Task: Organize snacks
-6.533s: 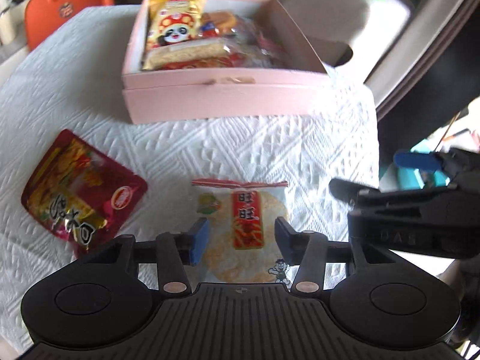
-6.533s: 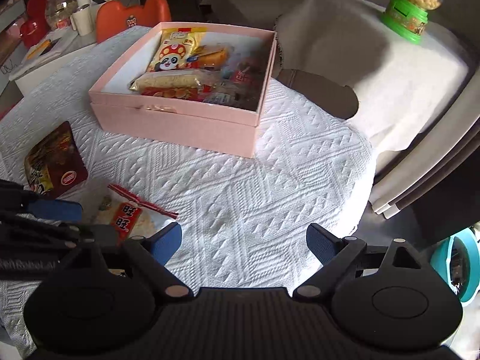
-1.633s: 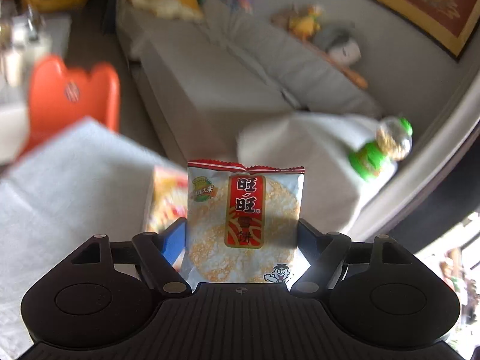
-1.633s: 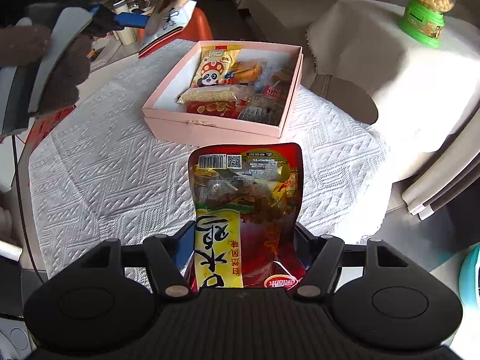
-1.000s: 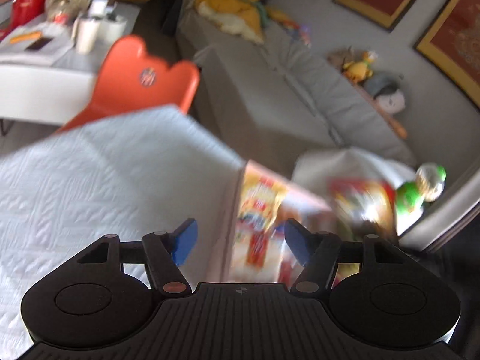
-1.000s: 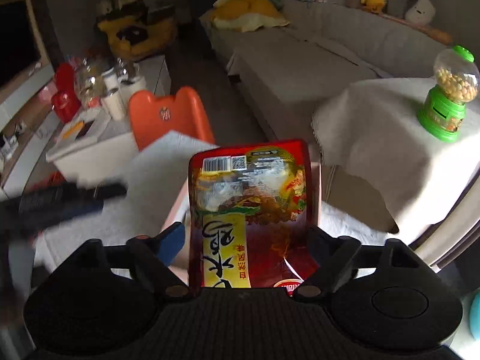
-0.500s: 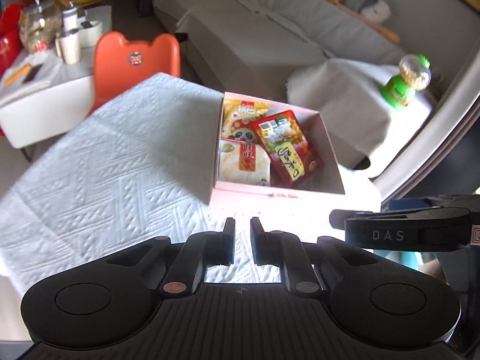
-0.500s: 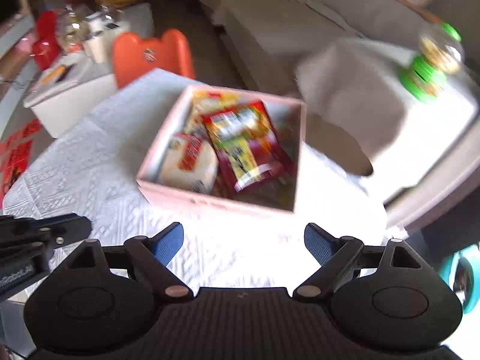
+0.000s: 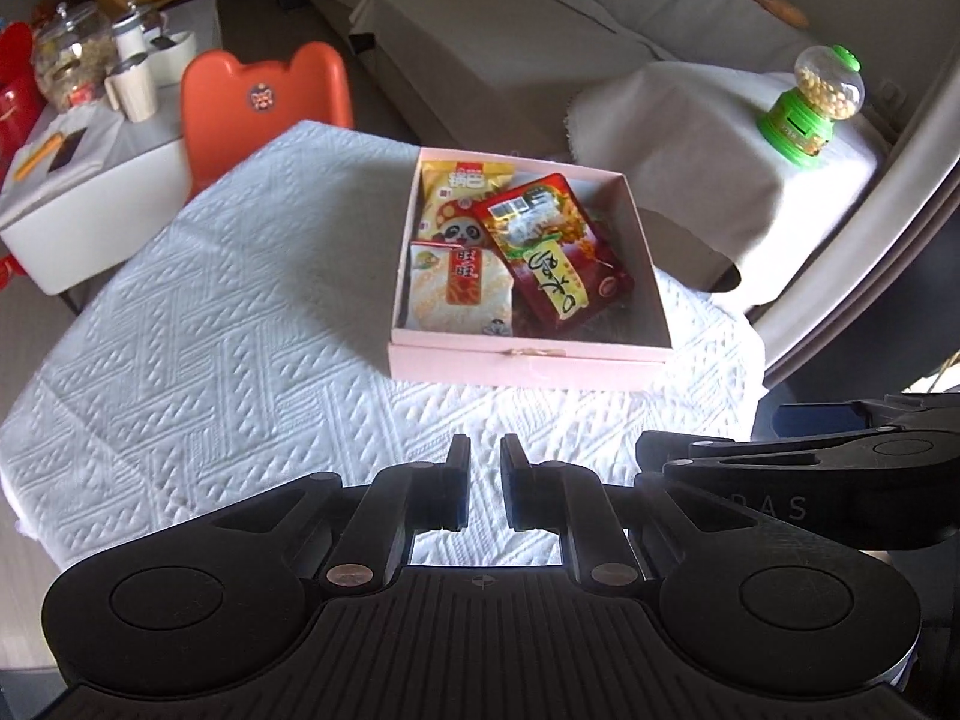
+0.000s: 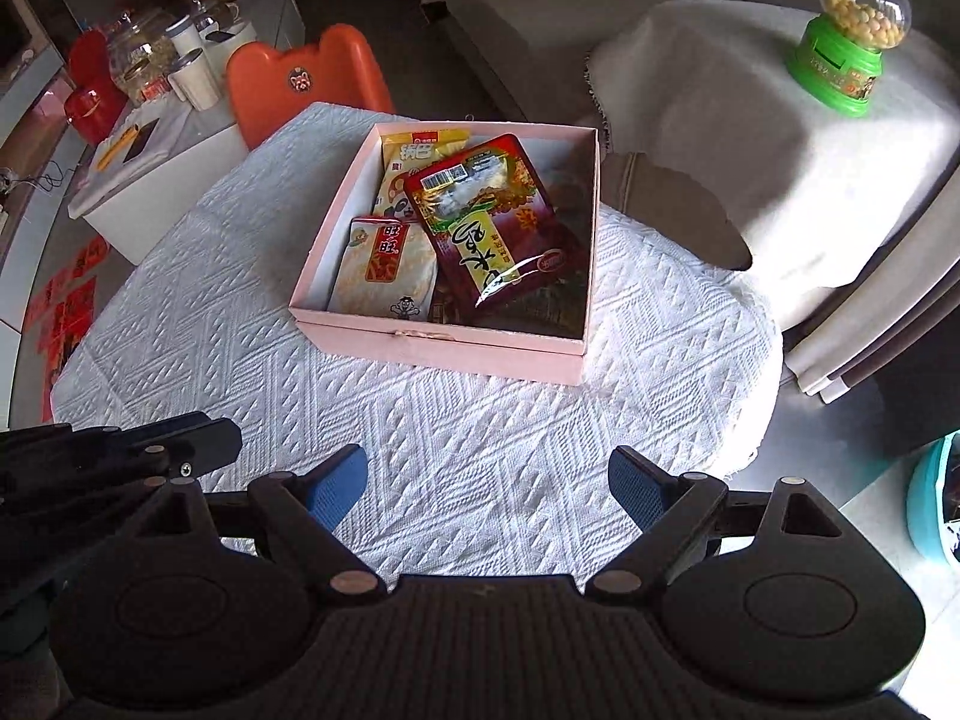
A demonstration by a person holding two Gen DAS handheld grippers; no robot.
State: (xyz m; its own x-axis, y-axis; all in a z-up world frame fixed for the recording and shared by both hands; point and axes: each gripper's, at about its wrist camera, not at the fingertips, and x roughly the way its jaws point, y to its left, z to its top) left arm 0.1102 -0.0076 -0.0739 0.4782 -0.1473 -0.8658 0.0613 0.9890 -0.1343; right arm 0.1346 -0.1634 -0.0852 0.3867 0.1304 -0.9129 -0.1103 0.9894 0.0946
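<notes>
A pink box (image 9: 528, 360) (image 10: 444, 343) stands on the white tablecloth. Inside lie a white rice-cracker packet (image 9: 459, 291) (image 10: 384, 276), a dark red snack pouch (image 9: 555, 255) (image 10: 489, 222) and a yellow panda packet (image 9: 456, 198) (image 10: 414, 162). My left gripper (image 9: 480, 483) is shut and empty, held over the cloth in front of the box. My right gripper (image 10: 486, 486) is open and empty, also in front of the box. Each gripper shows at the edge of the other's view.
An orange chair (image 9: 264, 93) (image 10: 306, 81) stands behind the round table (image 9: 198, 324). A low white table with jars (image 9: 78, 138) is at the far left. A cloth-covered stand with a green candy dispenser (image 9: 822, 105) (image 10: 852, 36) is at the right. A sofa (image 9: 540, 18) is beyond.
The rice-cracker packet and the red pouch have gone from my grippers into the box. Both grippers have drawn back from the box. The left has shut; the right stays open.
</notes>
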